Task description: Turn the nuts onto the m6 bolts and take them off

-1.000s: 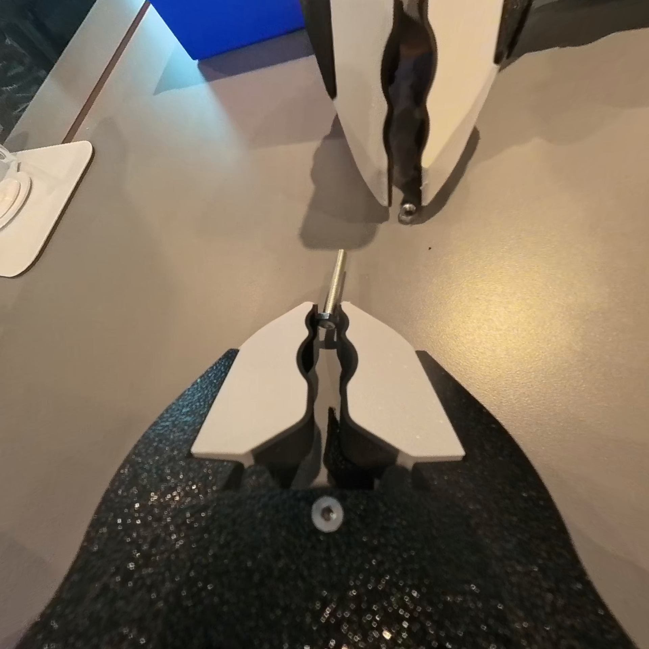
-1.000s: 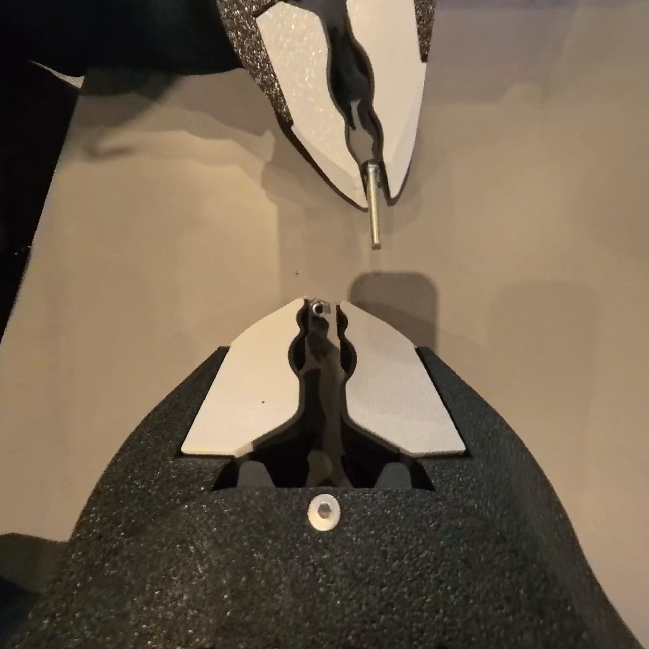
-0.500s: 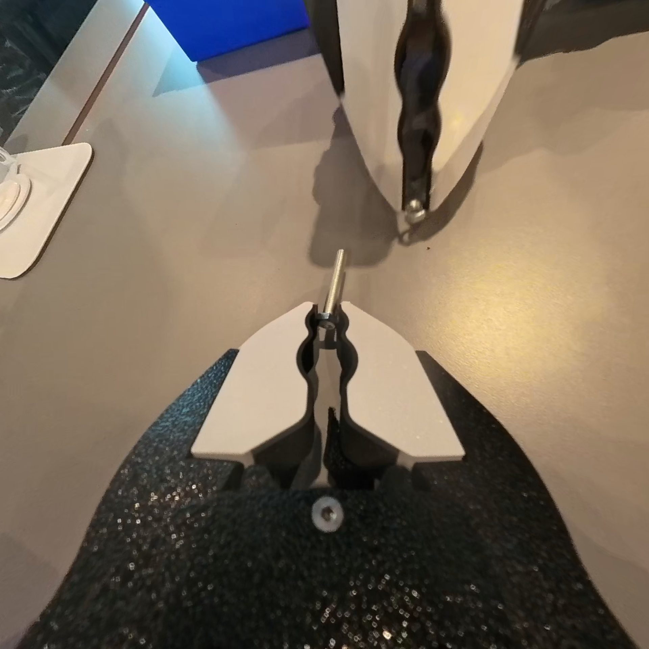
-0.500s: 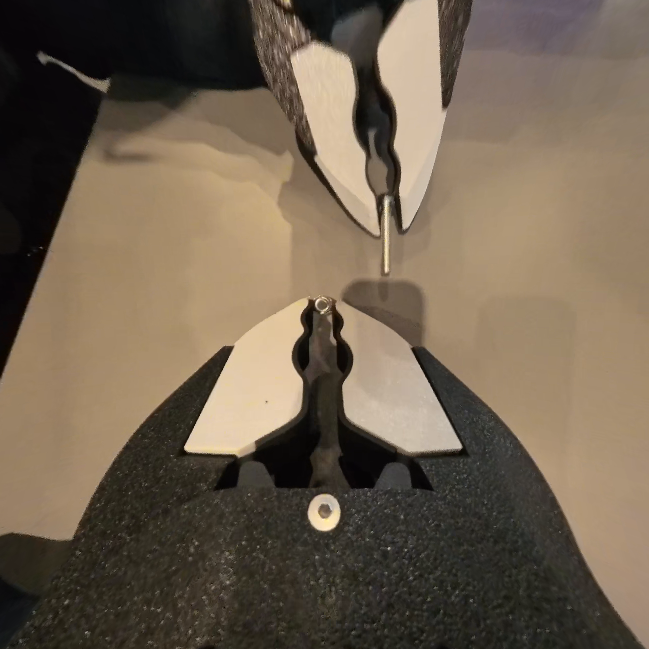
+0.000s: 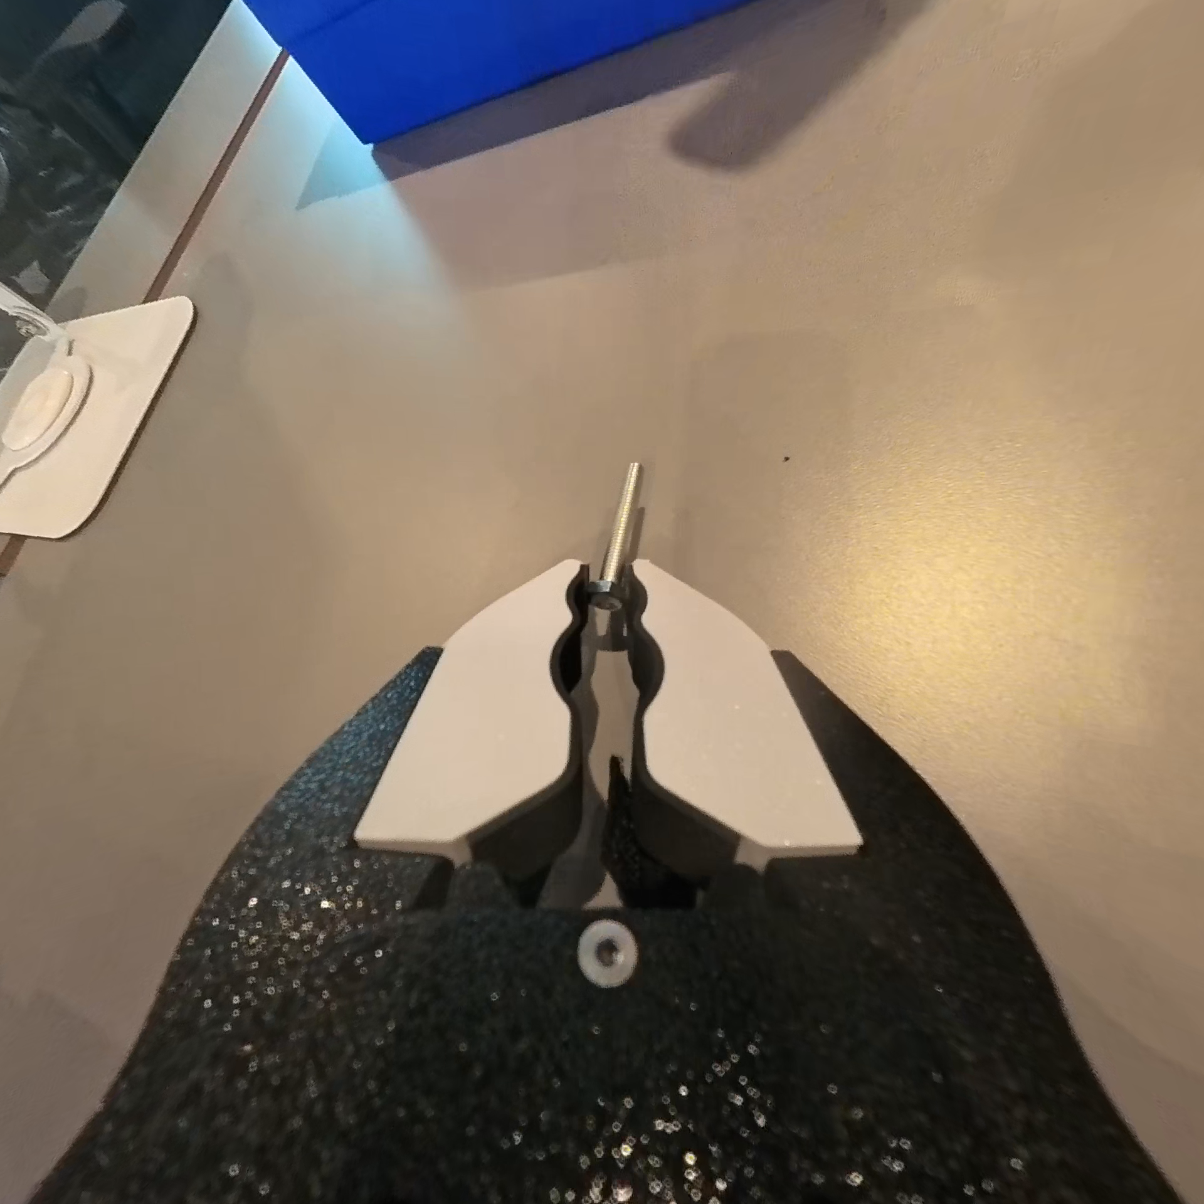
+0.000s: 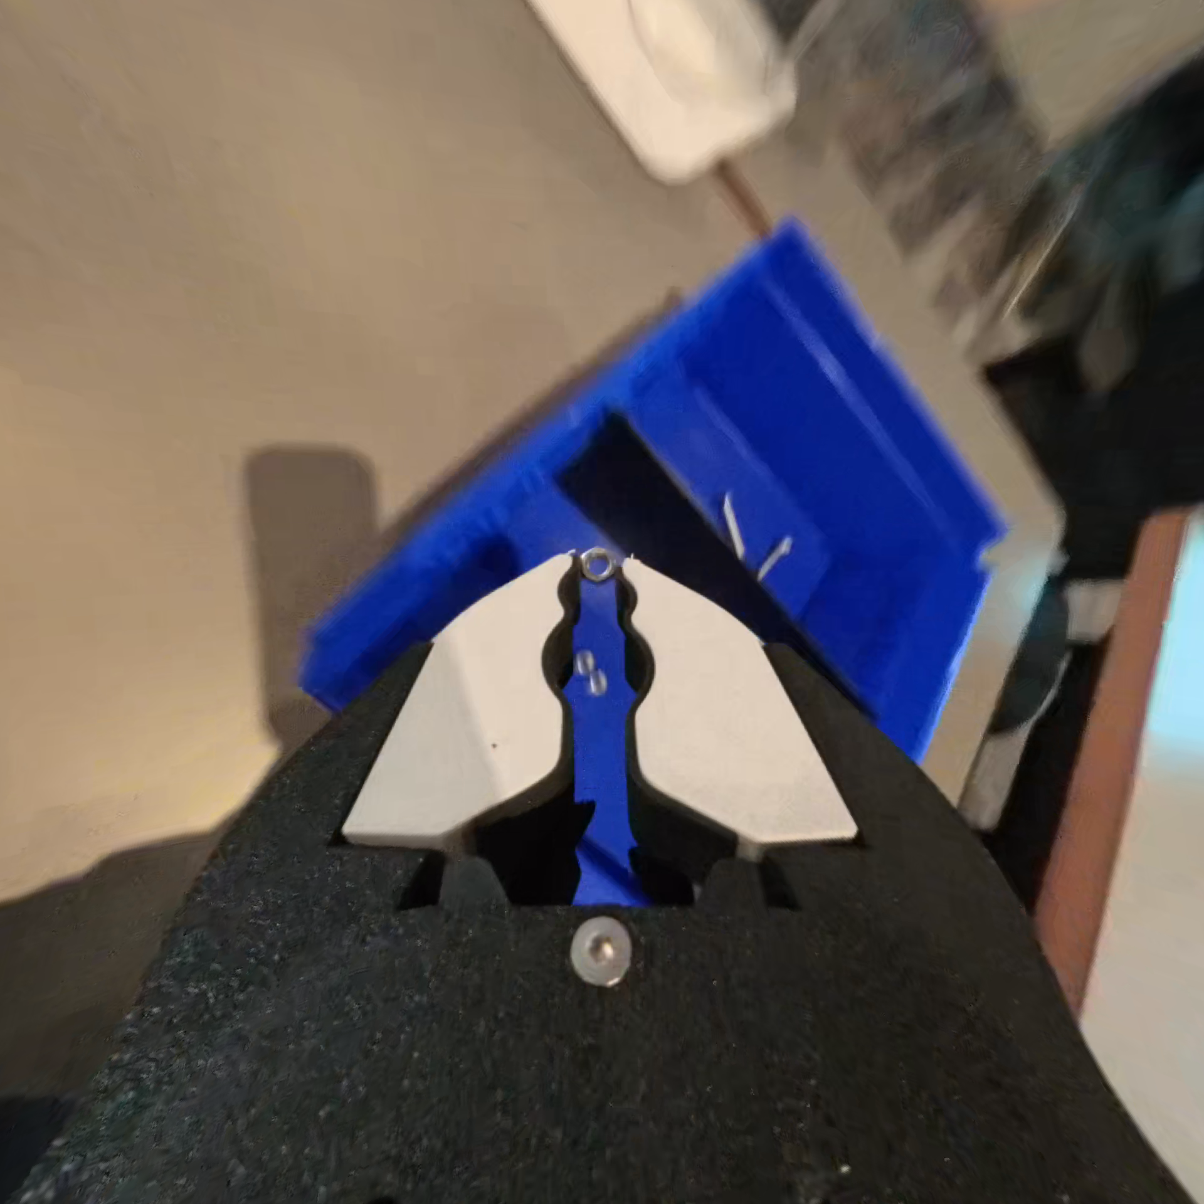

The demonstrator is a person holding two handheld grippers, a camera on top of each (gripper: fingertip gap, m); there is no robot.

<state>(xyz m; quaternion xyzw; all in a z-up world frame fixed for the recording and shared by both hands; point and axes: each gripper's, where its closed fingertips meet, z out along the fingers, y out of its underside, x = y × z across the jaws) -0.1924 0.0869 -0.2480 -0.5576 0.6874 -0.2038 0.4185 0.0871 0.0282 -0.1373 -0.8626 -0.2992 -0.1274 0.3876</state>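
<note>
My left gripper (image 5: 607, 572) is shut on the head of a silver bolt (image 5: 620, 520). The bolt's threaded shank points forward over the grey table, with no nut on it. My right gripper (image 6: 599, 561) is shut on a small silver nut (image 6: 594, 564) at its fingertips. It hangs over a blue compartment box (image 6: 814, 521). Two loose bolts (image 6: 756, 541) lie in one compartment and two nuts (image 6: 591, 672) show between my right fingers in another. The right gripper is out of the left wrist view.
The blue box (image 5: 456, 58) stands at the back of the table in the left wrist view. A white flat stand (image 5: 85, 417) sits at the left edge; it shows blurred in the right wrist view (image 6: 677, 71). The table's brown edge (image 6: 1107, 716) runs at the right.
My right gripper has swung away from the bolt with the nut and now hangs over the blue box. It has left the left wrist view. My left gripper has kept still.
</note>
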